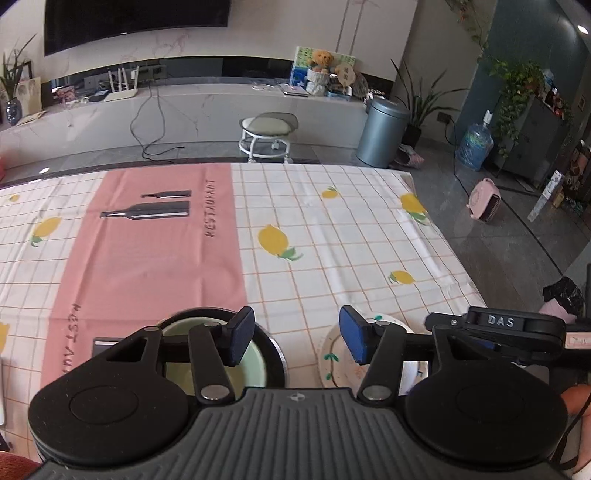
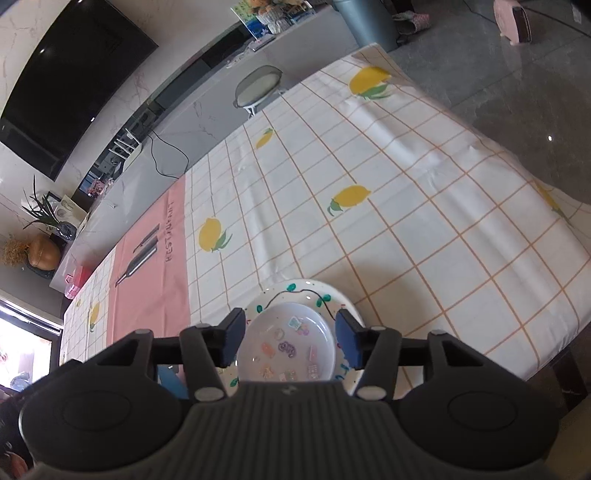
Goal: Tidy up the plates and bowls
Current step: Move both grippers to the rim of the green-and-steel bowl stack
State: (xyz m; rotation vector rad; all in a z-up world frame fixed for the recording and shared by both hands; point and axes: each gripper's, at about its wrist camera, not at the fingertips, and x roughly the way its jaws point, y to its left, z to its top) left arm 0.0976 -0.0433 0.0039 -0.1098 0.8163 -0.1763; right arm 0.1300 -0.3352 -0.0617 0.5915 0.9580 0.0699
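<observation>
**Bowls Seated in Plates, Both Sets of Fingers Apart**

A white bowl (image 2: 286, 347) dotted with small coloured stickers is seen resting inside a white plate (image 2: 306, 290) painted with green leaves and a dark vine line. This pair stands near the front edge of the surface, on the white checked part of the tablecloth (image 2: 406, 221). In the left wrist view the same plate (image 1: 332, 350) appears at the lower right, partly hidden behind the gripper.

A pale green bowl (image 1: 255, 369) is set inside a black plate (image 1: 275, 350) to the left of the white pair, where the pink band of the cloth meets the checked part.

The right gripper (image 2: 290, 338) is held over the white bowl with its fingers apart; the blue pads (image 2: 349, 341) stand on either side of the bowl, and no pressing on it is shown. The left gripper (image 1: 297, 338) is held above the gap between the two stacks, its fingers likewise apart with nothing between them. Part of the right gripper's black body, marked DAS, is visible at the right of the left wrist view.

Beyond the surface a white stool (image 1: 267, 133), a grey bin (image 1: 384, 131) and a dark wall screen (image 1: 136, 22) are seen.
</observation>
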